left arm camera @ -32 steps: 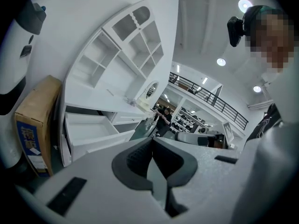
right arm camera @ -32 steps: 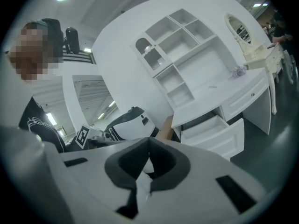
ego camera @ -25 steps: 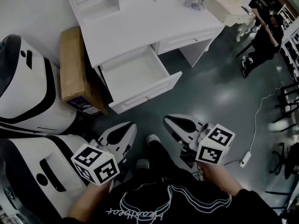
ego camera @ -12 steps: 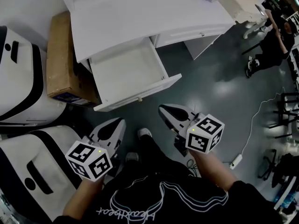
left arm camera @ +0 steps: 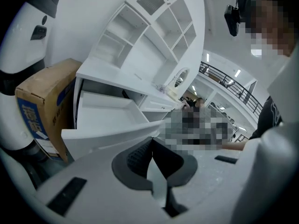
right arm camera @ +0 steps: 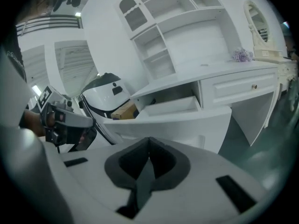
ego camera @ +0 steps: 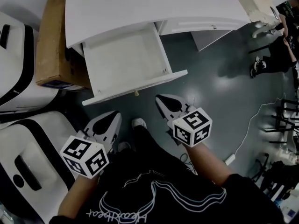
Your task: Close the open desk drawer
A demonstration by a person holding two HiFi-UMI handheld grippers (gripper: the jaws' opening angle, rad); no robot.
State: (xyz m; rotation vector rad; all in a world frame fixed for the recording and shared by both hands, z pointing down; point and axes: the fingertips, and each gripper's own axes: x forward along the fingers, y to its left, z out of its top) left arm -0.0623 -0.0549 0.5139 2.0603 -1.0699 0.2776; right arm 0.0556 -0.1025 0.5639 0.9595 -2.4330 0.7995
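The white desk (ego camera: 140, 8) has its left drawer (ego camera: 124, 55) pulled out and empty, with a small knob (ego camera: 136, 93) on the front panel. My left gripper (ego camera: 111, 118) is shut and empty, a little short of the panel's left half. My right gripper (ego camera: 161, 99) is also shut and empty, its tip just below the panel's right end. In the left gripper view the drawer (left arm camera: 107, 113) lies just beyond the closed left gripper (left arm camera: 152, 141). In the right gripper view the drawer front (right arm camera: 187, 122) fills the space ahead of the right gripper (right arm camera: 149, 141).
A cardboard box (ego camera: 53, 41) stands against the desk's left side. White and black machine shells (ego camera: 18, 78) crowd the left. A second drawer (ego camera: 205, 24) on the right is closed. A cable and power strip (ego camera: 229, 158) lie on the dark floor; a person (ego camera: 280, 50) stands at far right.
The person has stepped nearer the desk, and both grippers have come closer to the drawer front. The drawer stays open, and both grippers stay shut.
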